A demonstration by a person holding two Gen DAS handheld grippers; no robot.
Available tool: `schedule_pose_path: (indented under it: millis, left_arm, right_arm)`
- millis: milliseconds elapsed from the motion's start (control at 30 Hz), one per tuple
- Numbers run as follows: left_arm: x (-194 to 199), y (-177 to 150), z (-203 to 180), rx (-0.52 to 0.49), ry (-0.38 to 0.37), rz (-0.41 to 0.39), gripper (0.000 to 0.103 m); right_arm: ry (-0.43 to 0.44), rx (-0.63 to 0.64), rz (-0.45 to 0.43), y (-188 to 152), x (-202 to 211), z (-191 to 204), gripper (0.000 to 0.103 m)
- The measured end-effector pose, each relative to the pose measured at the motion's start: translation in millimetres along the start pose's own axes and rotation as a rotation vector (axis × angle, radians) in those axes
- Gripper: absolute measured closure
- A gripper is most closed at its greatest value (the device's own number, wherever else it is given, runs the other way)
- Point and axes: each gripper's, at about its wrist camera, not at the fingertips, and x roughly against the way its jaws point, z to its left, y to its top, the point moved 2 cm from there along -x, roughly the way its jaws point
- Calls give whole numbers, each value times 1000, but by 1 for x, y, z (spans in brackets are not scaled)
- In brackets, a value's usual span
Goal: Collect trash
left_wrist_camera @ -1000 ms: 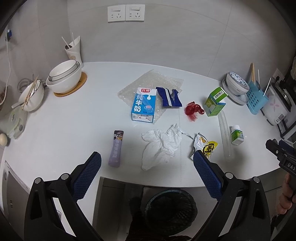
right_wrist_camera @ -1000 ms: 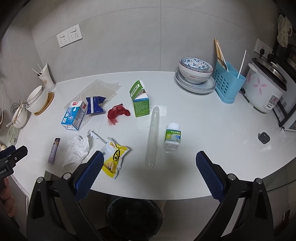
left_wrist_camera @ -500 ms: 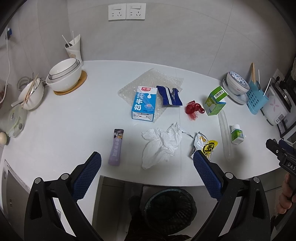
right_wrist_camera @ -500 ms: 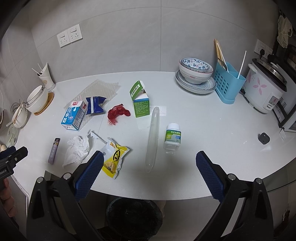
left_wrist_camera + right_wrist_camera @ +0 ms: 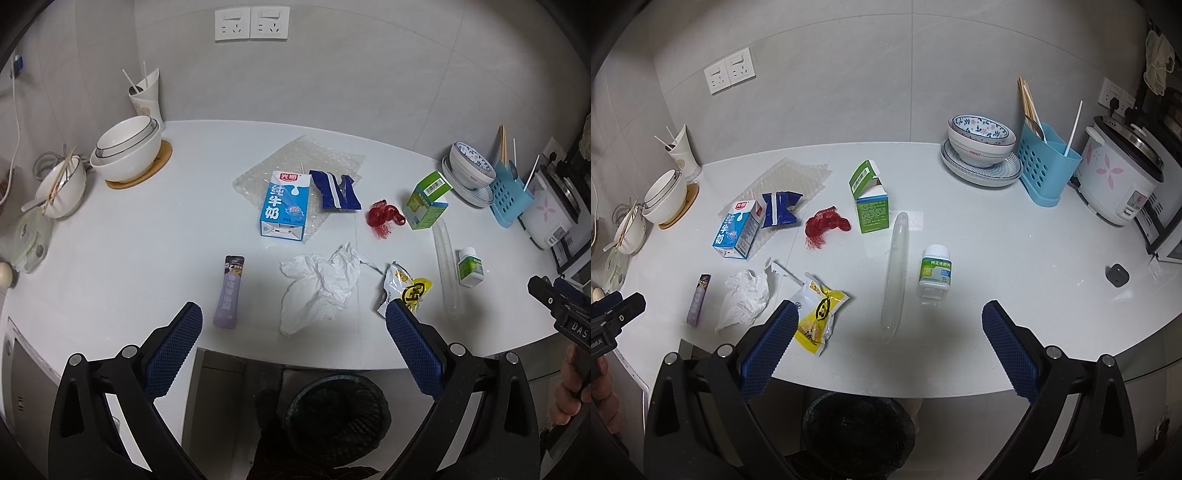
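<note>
White counter (image 5: 129, 240) holds litter; both tongs gape.

Grey tiled wall (image 5: 886, 74) with double socket (image 5: 252, 24); white countertop (image 5: 997, 236); even indoor light

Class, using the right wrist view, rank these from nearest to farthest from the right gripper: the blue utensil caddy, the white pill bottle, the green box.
From the right gripper:
1. White pill bottle, just ahead on the counter.
2. Green box, mid-counter, flap open.
3. Blue utensil caddy, far right, near the wall.
</note>
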Motion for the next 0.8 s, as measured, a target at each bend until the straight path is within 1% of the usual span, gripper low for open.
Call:
schedule_pose_path:
  millis: [667, 800]
  left_arm:
    - [-1, 0, -4, -2, -3, 5, 6]
    - [-7, 1, -4, -5, -2, 16, 6]
  right_arm:
    - [0, -1, 1, 0, 0, -2, 7]
    - [0, -7, 7, 1, -4, -4, 7]
